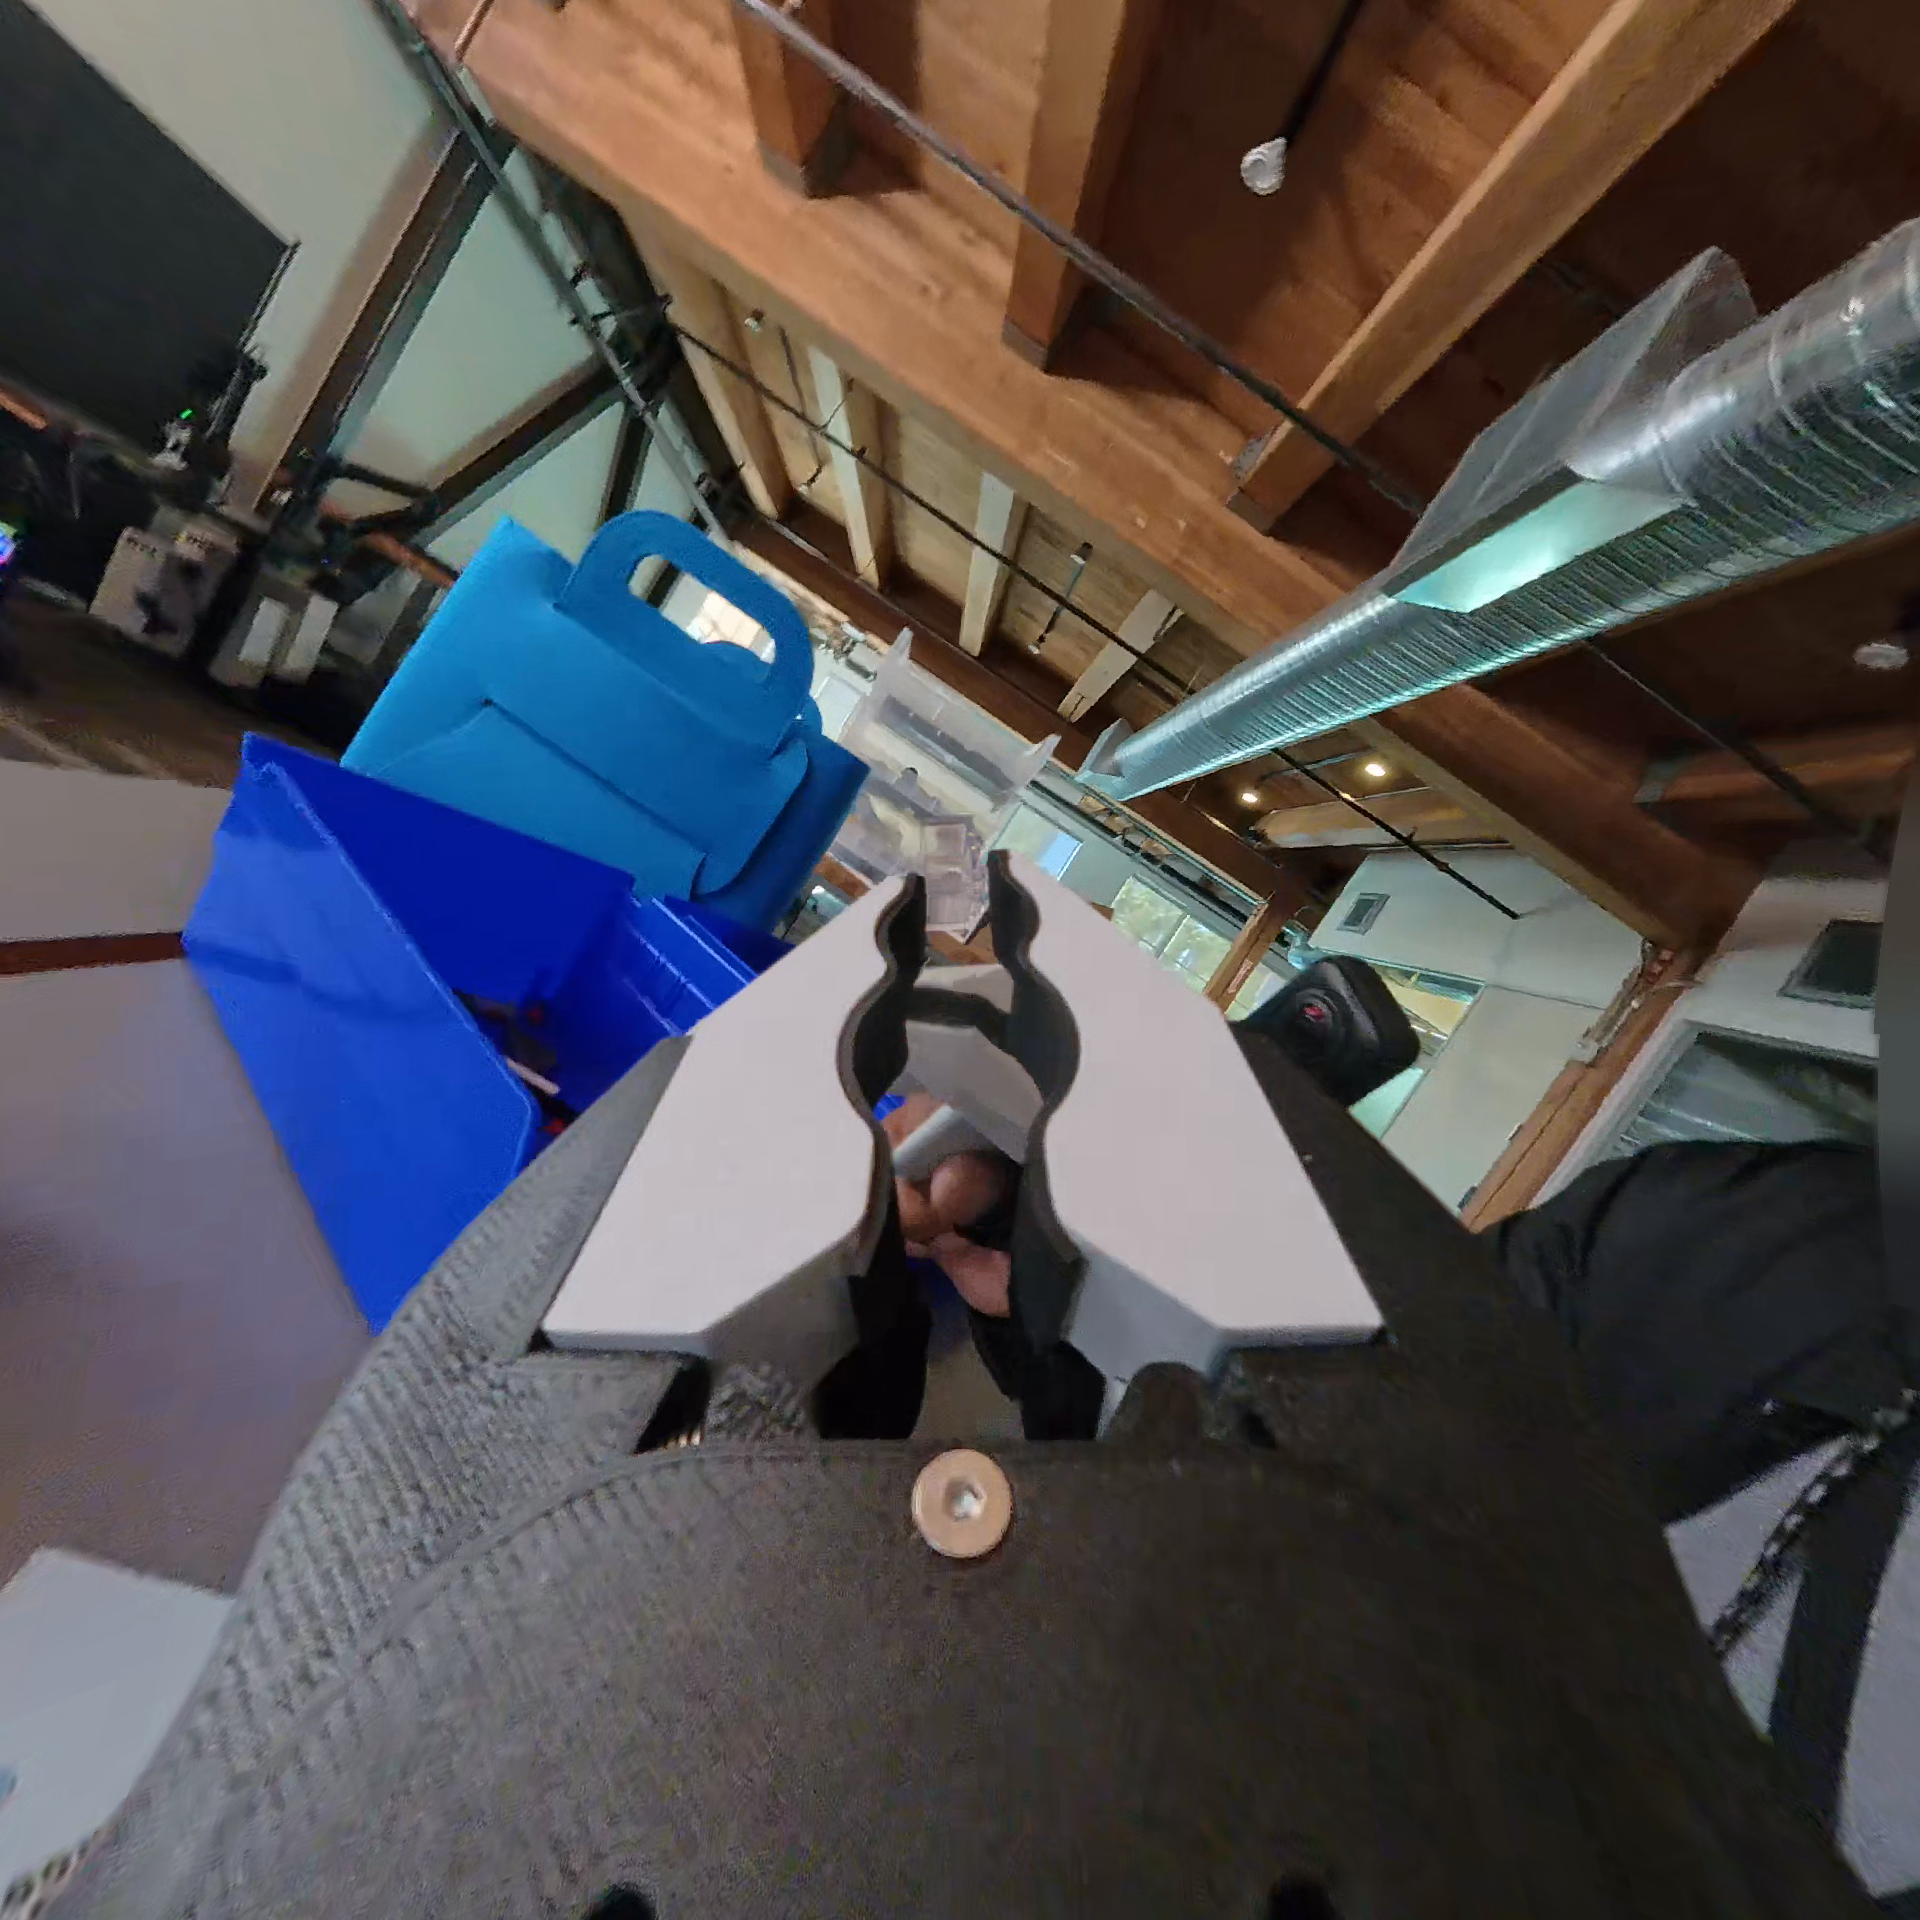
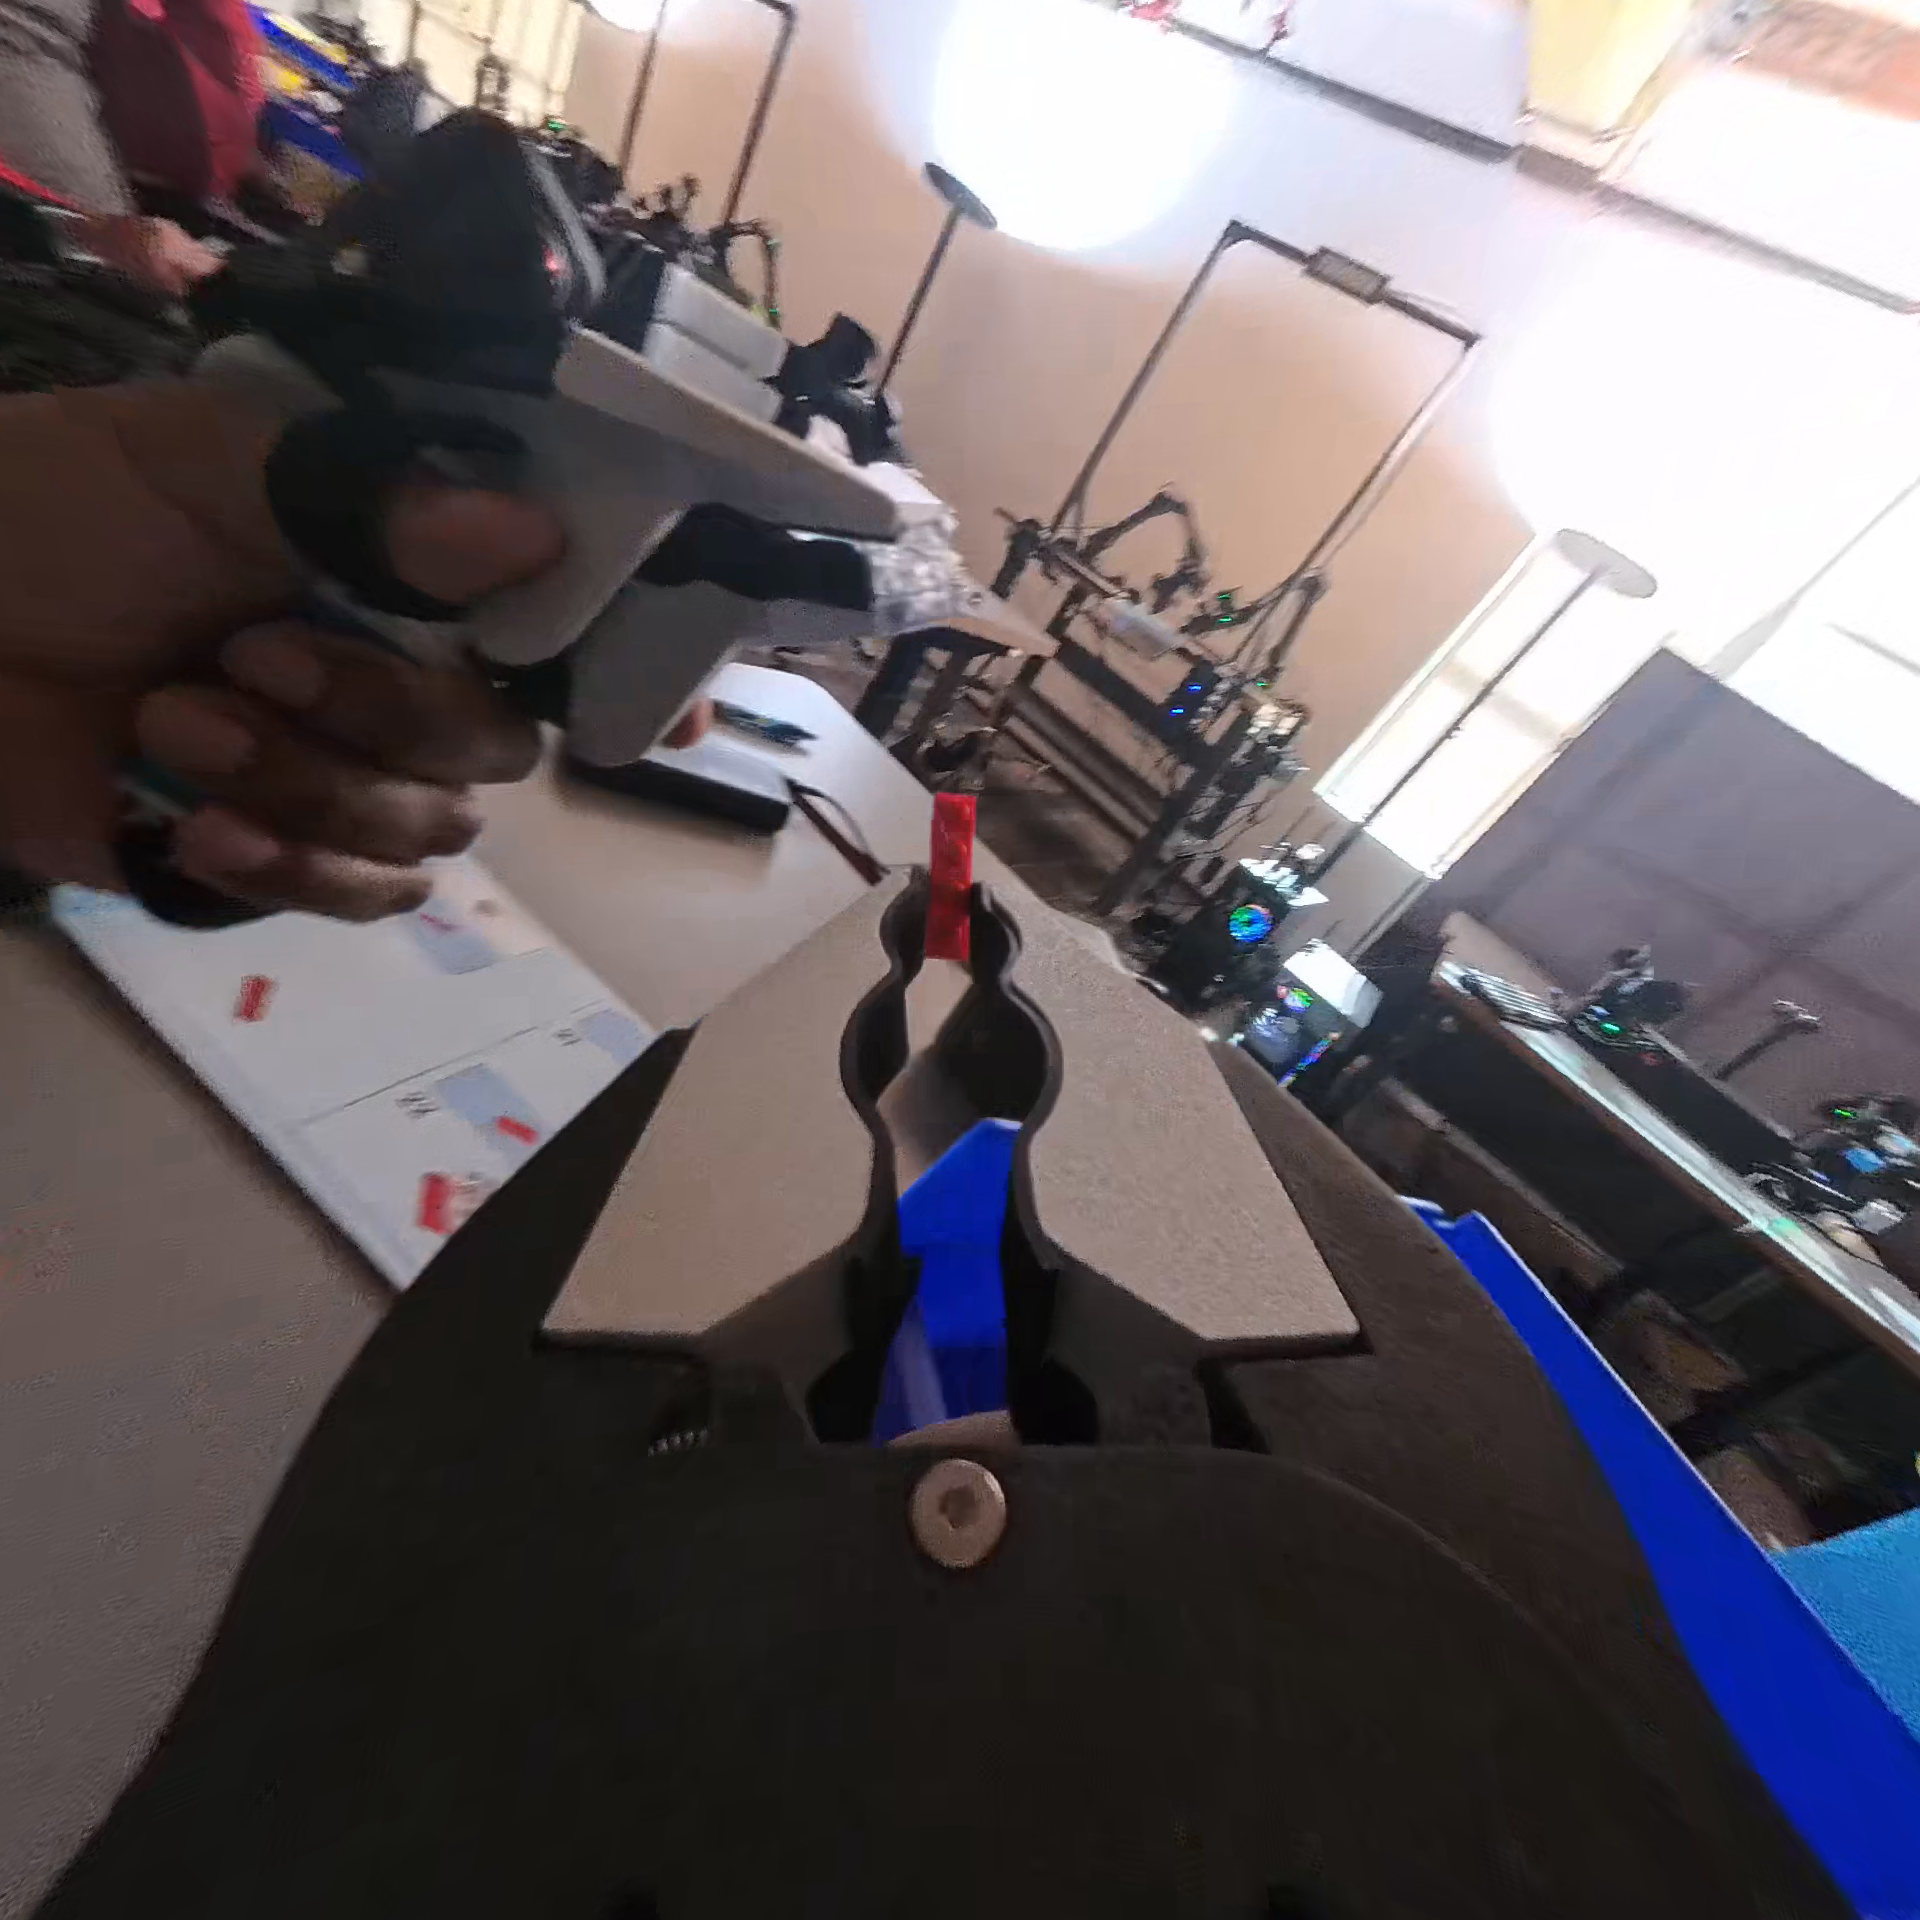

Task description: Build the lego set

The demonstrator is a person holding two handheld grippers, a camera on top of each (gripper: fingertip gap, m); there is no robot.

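My left gripper is tilted up toward the ceiling and is shut on a clear see-through Lego piece that sticks out past its tips. It also shows in the right wrist view, held in a hand, with the clear piece at its tip. My right gripper is shut on a small red Lego plate that stands upright between the tips. Part of the right gripper shows through the gap of the left fingers, low and close behind them.
A blue parts bin and a light blue cardboard box with a handle stand to the left; the bin also shows in the right wrist view. An open instruction booklet and a flat black object lie on the table. Across from one pair of fingers to the other is roughly 6 cm.
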